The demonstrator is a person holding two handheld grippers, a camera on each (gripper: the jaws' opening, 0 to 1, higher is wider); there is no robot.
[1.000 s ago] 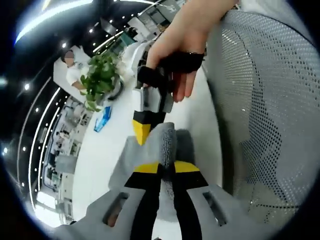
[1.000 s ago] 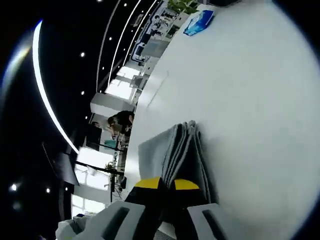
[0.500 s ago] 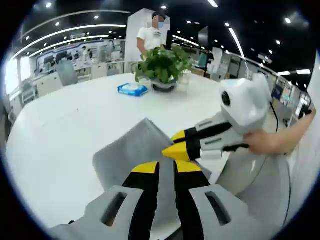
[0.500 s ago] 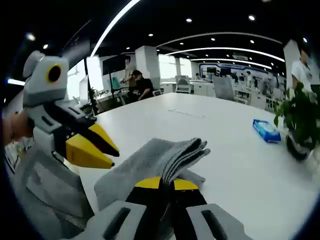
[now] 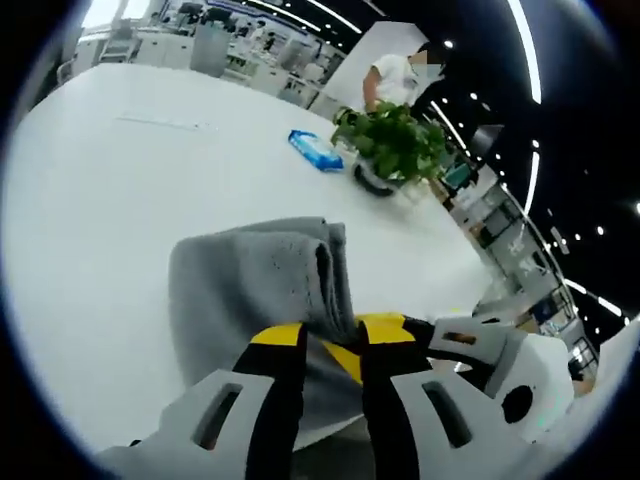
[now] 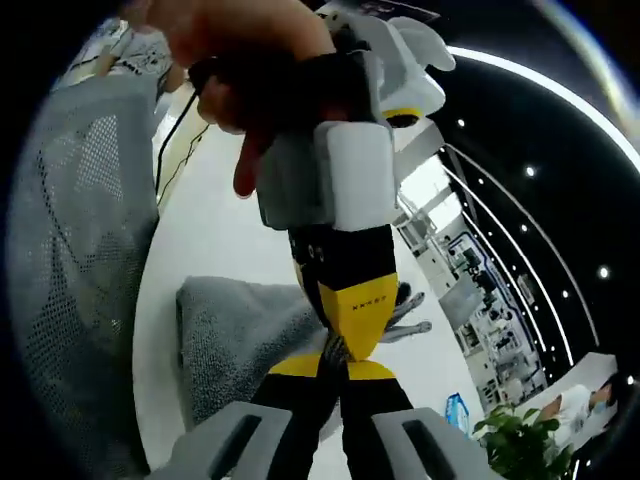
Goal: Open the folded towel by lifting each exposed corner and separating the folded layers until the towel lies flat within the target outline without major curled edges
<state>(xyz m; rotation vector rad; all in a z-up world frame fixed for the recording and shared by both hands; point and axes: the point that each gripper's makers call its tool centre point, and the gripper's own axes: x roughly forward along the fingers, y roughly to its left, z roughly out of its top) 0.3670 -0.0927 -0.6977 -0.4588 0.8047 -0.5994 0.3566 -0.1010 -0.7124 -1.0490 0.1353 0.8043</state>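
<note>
A grey folded towel point(image 5: 250, 285) lies bunched near the edge of a white table point(image 5: 110, 170). My left gripper point(image 5: 330, 335) is shut on the towel's near fold, and cloth rises between its yellow tips. The right gripper point(image 5: 347, 362) comes in from the lower right, its tip tucked under the same fold. In the right gripper view, my right gripper point(image 6: 337, 368) is shut on a bit of the towel point(image 6: 225, 335). The left gripper point(image 6: 356, 310) points down right above it, held by a hand point(image 6: 240, 50).
A potted plant point(image 5: 392, 145) and a blue packet point(image 5: 315, 152) stand at the table's far side, with a person point(image 5: 398, 72) behind them. A grey mesh chair back point(image 6: 70, 250) is close by the table's edge. Bare tabletop stretches beyond the towel.
Both views have swung and rolled with the hands. The two grippers have come closer together and now meet tip to tip at the towel's fold. Each still pinches the cloth.
</note>
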